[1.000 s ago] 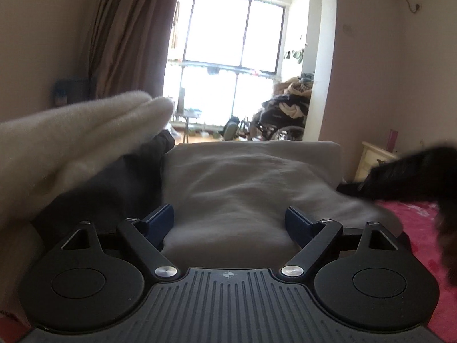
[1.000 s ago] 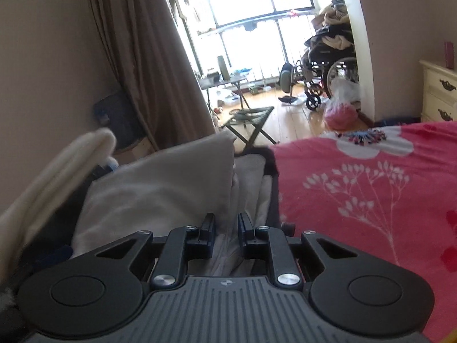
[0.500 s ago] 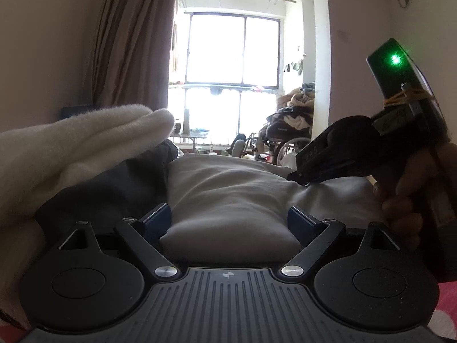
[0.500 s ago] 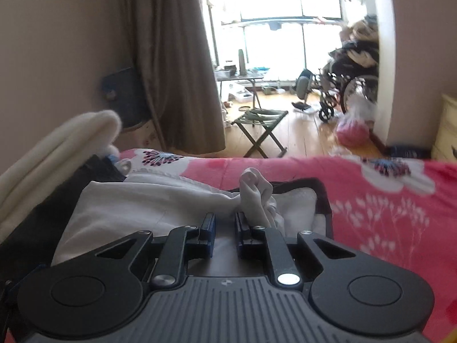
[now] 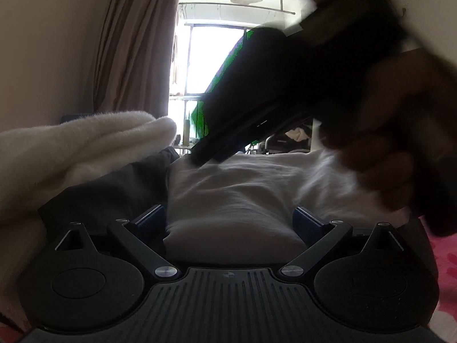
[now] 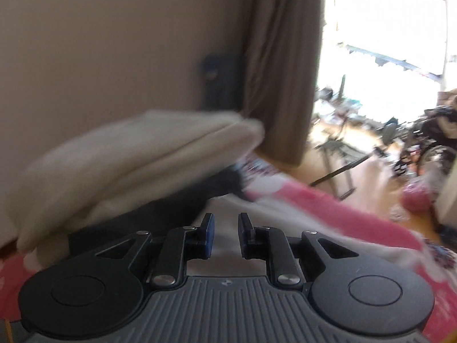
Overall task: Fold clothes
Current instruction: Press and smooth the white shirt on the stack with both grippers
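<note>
On bed [image 6: 357, 217]: left gripper [image 5: 228, 220] jaws opening around folded garment [image 5: 234, 200]; right gripper [image 6: 225, 234] opening, empty.

blurred hand [image 5: 400, 131] hides window [image 5: 205, 65] partly.

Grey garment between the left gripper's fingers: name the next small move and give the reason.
Probably close the left gripper on the grey garment. Its jaws are opening wide, with a bulge of that cloth between them but not pinched. The right gripper, jaws opening slightly with nothing between them, crosses above.
</note>
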Demonstrator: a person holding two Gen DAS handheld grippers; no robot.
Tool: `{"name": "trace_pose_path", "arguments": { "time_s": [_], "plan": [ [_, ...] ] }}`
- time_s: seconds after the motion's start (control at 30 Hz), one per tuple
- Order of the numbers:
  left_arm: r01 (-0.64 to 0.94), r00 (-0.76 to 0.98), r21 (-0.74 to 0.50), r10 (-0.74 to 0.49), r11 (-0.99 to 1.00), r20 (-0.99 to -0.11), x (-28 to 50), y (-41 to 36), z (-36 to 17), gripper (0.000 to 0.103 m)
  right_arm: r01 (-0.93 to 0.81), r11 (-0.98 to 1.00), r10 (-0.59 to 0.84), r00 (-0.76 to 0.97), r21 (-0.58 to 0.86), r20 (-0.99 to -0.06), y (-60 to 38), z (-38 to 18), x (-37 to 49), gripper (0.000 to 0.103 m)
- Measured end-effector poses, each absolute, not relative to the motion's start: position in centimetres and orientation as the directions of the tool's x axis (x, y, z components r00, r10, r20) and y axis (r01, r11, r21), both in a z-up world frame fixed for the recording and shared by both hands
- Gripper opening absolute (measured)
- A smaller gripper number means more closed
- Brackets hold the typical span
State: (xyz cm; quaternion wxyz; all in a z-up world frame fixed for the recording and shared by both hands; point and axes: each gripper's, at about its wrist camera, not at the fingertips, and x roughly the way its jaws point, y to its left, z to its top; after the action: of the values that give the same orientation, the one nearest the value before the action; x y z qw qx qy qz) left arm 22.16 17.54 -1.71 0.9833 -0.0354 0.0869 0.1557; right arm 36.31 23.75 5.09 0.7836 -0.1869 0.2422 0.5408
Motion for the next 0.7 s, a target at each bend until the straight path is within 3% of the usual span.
{"name": "trace_pose_path", "arguments": {
  "time_s": [0.17, 0.43, 0.7],
  "plan": [
    [-0.300, 0.938, -0.045, 0.287, 0.953, -0.194, 22.0, 18.2, -2.0, 0.097, -0.911, 0.410, 0.697, 0.341, -0.039, -0.631, 26.7, 2.7, 38.2, 0.017],
    [-0.287, 0.941, -0.049, 0.272, 0.957, -0.201, 22.0, 18.3, -1.9, 0.098, -0.841, 0.538, 0.672, 0.394, 0.048, -0.627, 25.7, 1.3, 41.2, 0.016],
    [-0.291, 0.940, -0.083, 0.269, 0.953, -0.209, 21.8, 18.6, -1.7, 0.099, -0.747, 0.638, 0.732, 0.513, 0.187, -0.449, 16.1, 5.5, 40.4, 0.020]
  ]
}}
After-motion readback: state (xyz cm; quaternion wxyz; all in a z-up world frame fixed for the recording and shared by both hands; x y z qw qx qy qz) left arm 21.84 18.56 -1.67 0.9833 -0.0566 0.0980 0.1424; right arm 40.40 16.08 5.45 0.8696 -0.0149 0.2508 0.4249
